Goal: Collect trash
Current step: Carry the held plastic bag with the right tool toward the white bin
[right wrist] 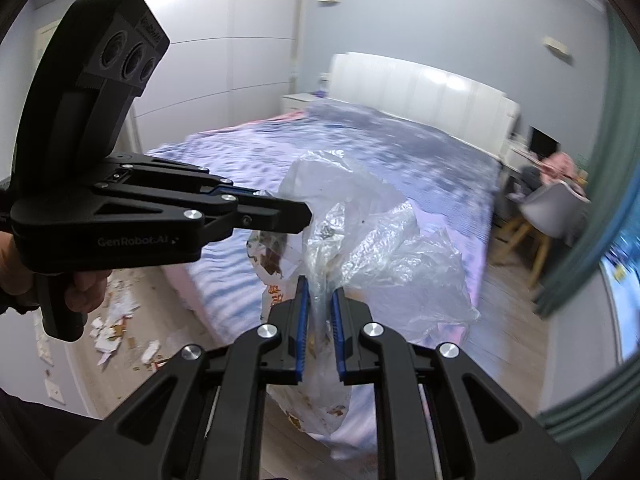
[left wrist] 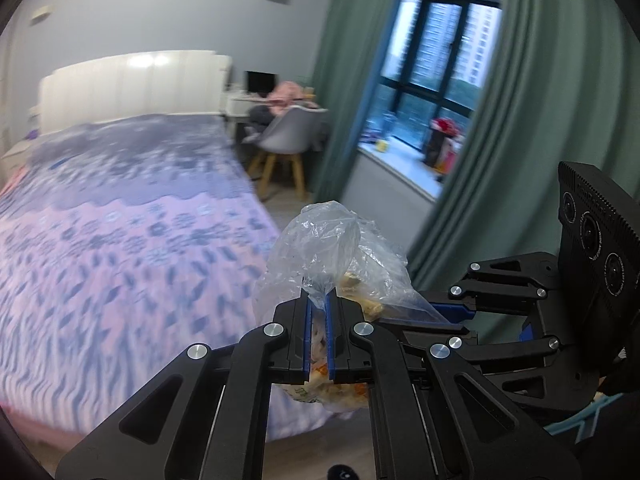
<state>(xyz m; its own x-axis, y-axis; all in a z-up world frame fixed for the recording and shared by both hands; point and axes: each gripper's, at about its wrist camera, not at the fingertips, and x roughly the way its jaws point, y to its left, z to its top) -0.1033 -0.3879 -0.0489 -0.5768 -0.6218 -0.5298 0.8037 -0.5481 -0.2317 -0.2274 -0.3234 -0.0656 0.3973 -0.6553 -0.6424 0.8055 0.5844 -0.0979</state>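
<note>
Both grippers pinch the same clear plastic bag (left wrist: 332, 248), which hangs in the air between them, above the floor beside the bed (left wrist: 132, 216).

In the left wrist view, the left gripper (left wrist: 319, 308) has its blue-lined jaws drawn narrow on a twisted fold of the bag's film; the crumpled top puffs up toward 12 o'clock and the filled part sags below the fingers toward 6 o'clock. The right gripper (left wrist: 452, 312) comes in from 3 o'clock, its fingers meeting the bag's side — their tips are hidden behind the plastic there.

In the right wrist view, the right gripper (right wrist: 320, 304) is closed narrow on a gathered strand of the bag (right wrist: 360, 216), with the loaded bottom hanging under the jaws at 6 o'clock. The left gripper (right wrist: 296, 212) reaches in from 9 o'clock and bites the upper film, a bare hand (right wrist: 80, 288) wrapped round its handle. Inside the bag sit scraps of paper and wrappers, white with orange and brown print; exactly what they are is hard to say through the creased plastic.

At about 8 o'clock in the right wrist view, torn paper scraps (right wrist: 120, 328) litter the wooden floor (right wrist: 168, 280) beside the bed. A green curtain (left wrist: 500, 140) and a grey chair (left wrist: 286, 132) stand beyond the bed in the left wrist view.
</note>
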